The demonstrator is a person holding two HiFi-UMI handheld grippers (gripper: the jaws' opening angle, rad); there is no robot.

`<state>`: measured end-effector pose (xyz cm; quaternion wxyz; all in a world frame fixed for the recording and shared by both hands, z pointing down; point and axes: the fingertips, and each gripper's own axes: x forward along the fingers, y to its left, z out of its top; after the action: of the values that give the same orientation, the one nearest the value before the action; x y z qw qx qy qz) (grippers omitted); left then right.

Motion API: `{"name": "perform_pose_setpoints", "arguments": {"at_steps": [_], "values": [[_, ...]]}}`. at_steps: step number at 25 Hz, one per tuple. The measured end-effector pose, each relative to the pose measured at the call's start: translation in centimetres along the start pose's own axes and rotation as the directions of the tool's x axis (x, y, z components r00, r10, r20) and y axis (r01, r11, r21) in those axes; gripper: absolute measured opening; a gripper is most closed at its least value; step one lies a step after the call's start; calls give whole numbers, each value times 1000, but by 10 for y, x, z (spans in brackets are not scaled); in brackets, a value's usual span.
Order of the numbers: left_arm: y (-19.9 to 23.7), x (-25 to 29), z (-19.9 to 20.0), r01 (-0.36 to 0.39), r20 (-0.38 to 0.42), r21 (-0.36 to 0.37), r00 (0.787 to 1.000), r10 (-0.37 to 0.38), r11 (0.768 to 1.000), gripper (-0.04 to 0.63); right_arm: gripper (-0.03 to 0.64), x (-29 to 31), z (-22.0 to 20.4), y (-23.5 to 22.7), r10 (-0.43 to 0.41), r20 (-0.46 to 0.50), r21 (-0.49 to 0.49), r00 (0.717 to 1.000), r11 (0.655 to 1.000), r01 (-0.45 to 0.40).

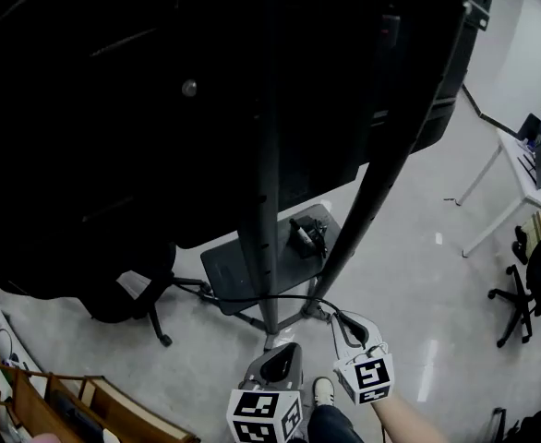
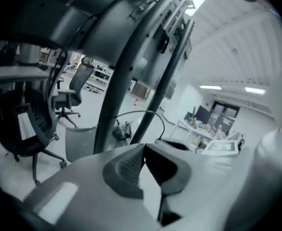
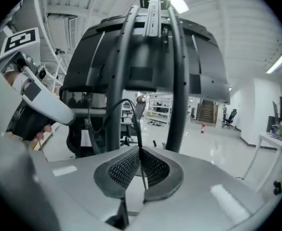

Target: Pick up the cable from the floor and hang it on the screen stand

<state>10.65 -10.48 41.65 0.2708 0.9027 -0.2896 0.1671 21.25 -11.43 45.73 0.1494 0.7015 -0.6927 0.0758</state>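
A thin black cable runs low over the floor from the left, past the screen stand's foot, to my right gripper. That gripper is shut on the cable, which arcs up out of the pads in the right gripper view. The stand's two dark poles rise to the back of a large black screen. A black power adapter lies on the grey base plate. My left gripper hangs beside the right one with its jaw tips together and nothing held; the left gripper view shows the cable arcing beyond them.
A black office chair stands under the screen at left. Wooden shelving is at the bottom left. A white table and another chair stand at right. The person's shoe is just behind the grippers.
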Motion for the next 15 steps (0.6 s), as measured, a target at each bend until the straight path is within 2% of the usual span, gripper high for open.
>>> {"name": "perform_pose_setpoints", "arguments": {"at_steps": [2,4,9,11,15], "values": [[-29,-1,49,48,43,54,998,-51,997,7,14,-10,44,-24,-27,59,6,998,1000,27],[-59,-4,92,74,78,98,994,-82,992,7,14,-23,88,-42,-16,97,-5,995,1000,17],[-115,-9,188,70,191,175,976,-104,982,6,14,-50,196,-82,39,196,-59,980,998,-27],[-134,-14,227,62,258,207,959,-116,976,6,14,-60,243,-98,68,242,-59,968,997,-55],[-164,-23,309,21,396,271,909,-131,962,8,15,-76,332,-124,111,343,-86,933,993,-87]]}}
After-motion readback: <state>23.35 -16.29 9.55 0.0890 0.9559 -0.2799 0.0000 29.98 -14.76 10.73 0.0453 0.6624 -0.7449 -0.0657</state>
